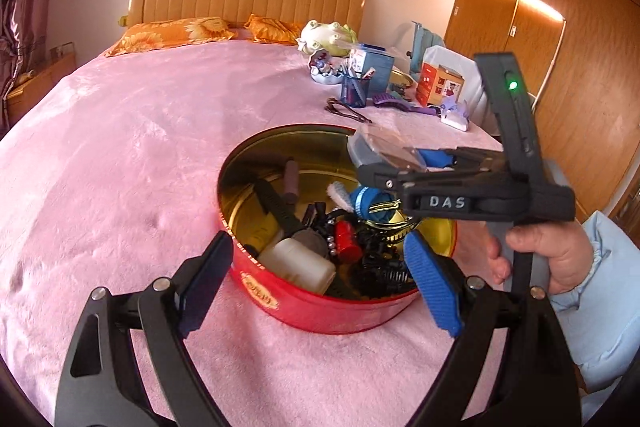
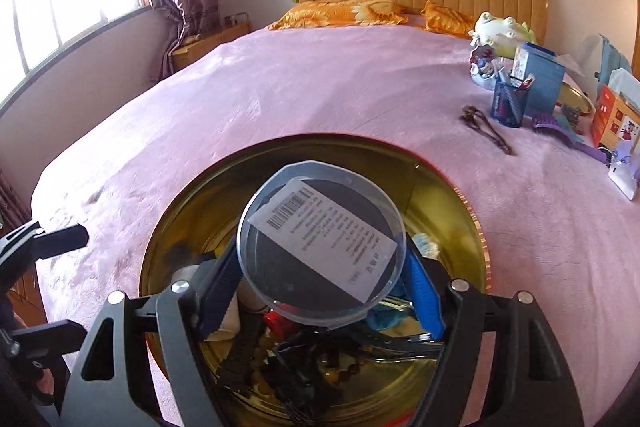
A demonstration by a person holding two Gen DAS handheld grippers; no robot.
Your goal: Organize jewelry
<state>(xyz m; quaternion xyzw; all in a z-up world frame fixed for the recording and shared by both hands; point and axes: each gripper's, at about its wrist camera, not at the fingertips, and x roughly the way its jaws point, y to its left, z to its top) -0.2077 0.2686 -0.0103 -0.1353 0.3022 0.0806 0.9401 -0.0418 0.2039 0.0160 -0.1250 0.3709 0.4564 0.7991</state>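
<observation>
Clearly, you had one round clear plastic case (image 2: 320, 239) clamped across its width between your right gripper's (image 2: 320, 267) blue pads, its labelled flat face tilted toward the camera, held directly above the single red tin (image 1: 316, 301) on the pink bedspread (image 1: 120, 147). That tin held a jumble of trinkets too tangled to count. Your left gripper (image 1: 316, 267) hung wide and empty at the tin's near rim, so your right hand was nearer for any set-down.

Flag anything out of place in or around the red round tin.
Brown hair clips lie loose on the pink blanket, outside the red round tin. The tin's contents are jumbled, not sorted.
</observation>
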